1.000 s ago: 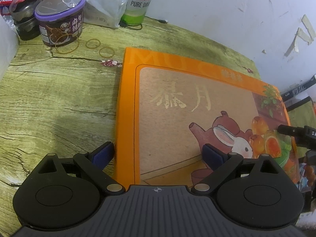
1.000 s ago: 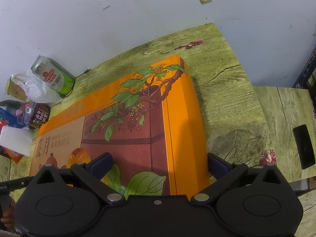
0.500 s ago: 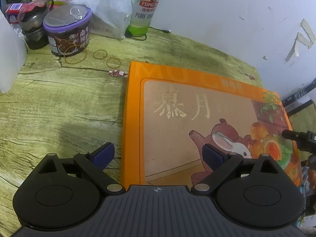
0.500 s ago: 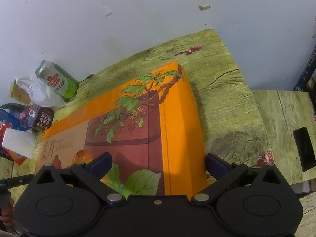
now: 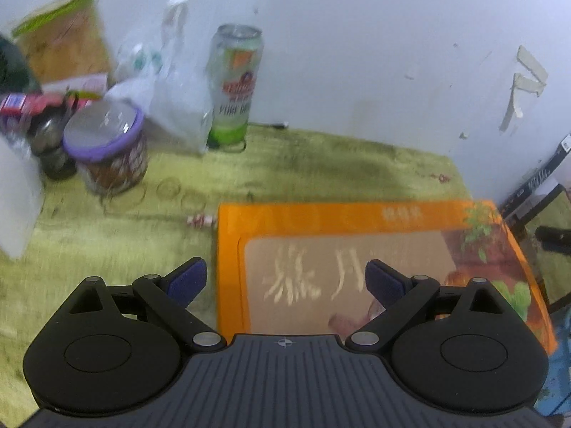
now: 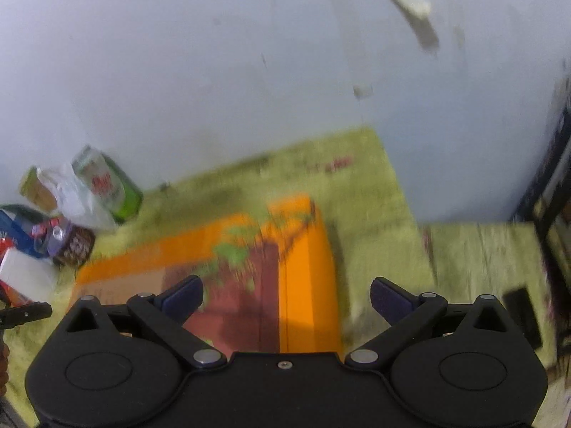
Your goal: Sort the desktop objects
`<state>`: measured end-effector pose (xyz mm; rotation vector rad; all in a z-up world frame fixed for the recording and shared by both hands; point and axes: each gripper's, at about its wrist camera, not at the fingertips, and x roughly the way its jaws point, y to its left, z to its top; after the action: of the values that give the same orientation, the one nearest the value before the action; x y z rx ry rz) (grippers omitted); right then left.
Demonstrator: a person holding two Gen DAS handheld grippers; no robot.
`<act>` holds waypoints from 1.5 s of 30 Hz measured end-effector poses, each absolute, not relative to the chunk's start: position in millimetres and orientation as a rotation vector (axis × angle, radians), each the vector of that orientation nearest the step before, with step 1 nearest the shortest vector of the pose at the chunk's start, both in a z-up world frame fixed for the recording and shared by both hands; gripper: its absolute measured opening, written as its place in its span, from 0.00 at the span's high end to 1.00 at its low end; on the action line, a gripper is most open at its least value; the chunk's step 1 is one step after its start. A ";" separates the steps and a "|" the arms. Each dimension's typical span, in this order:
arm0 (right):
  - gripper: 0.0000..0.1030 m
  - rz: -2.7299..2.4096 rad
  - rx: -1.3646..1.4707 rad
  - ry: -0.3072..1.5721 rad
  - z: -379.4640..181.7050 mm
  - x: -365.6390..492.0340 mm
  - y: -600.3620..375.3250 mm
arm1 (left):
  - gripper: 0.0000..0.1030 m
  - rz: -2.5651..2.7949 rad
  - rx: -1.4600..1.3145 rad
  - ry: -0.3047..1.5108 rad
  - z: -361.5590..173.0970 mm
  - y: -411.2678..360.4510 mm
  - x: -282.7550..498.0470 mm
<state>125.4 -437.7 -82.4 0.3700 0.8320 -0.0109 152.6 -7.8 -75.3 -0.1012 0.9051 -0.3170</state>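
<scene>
Orange box (image 5: 357, 249) now farther from both jaws

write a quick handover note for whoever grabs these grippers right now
Left gripper: open, empty, over the left edge of the orange box.
Right gripper: open, empty, over the box's right edge.
The box lies flat on the green table. Along the wall at the far left: beer can, plastic bag, purple-lidded tub, with rubber bands loose in front.
Done: nothing visibly sorted.
Left: box, clutter and bands all need sorting. Both views are motion-blurred.
</scene>
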 end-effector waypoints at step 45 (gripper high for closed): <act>0.48 -0.003 0.158 0.896 -131.8 206.8 -405.4 | 0.22 -0.357 0.103 0.948 -116.0 -72.1 201.1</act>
<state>206.8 -405.4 -131.8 0.1583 0.8959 -0.0026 201.1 -72.1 -116.0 0.1034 0.9482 -0.3566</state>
